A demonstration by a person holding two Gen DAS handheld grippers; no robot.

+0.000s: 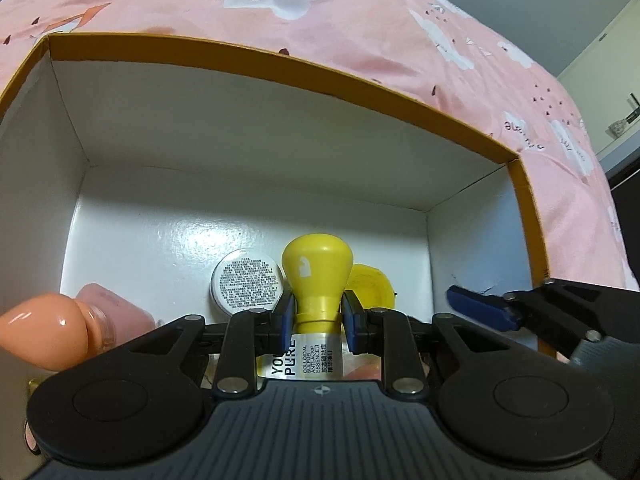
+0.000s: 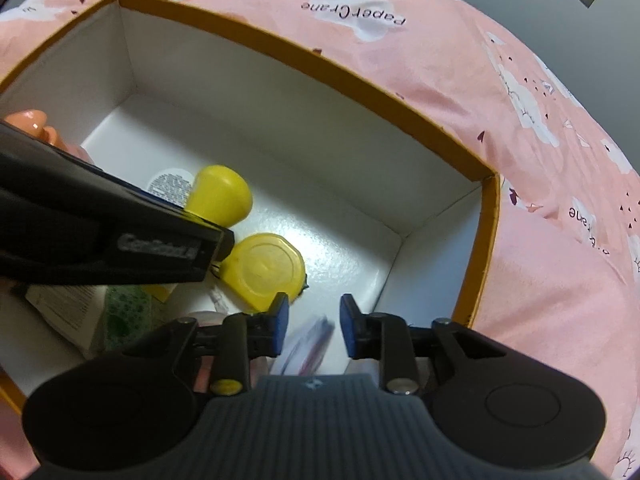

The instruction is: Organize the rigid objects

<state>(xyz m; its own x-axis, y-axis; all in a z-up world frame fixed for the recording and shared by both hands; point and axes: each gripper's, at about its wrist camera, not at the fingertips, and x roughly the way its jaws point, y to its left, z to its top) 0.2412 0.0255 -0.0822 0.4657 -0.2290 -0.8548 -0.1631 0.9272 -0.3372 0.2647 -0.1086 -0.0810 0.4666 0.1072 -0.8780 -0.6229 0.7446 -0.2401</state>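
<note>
The far half of the box (image 1: 256, 128) floor lies bare, open to a gripper from above. The near end is crowded: a yellow-capped bottle (image 1: 316, 276), a white jar (image 1: 246, 280), a yellow disc (image 2: 266, 272) and a peach bottle (image 1: 52, 328) sit close together.

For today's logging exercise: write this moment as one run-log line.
left gripper: shut on yellow-capped bottle | right gripper: open, blurred item between fingers | place: inside box
</note>
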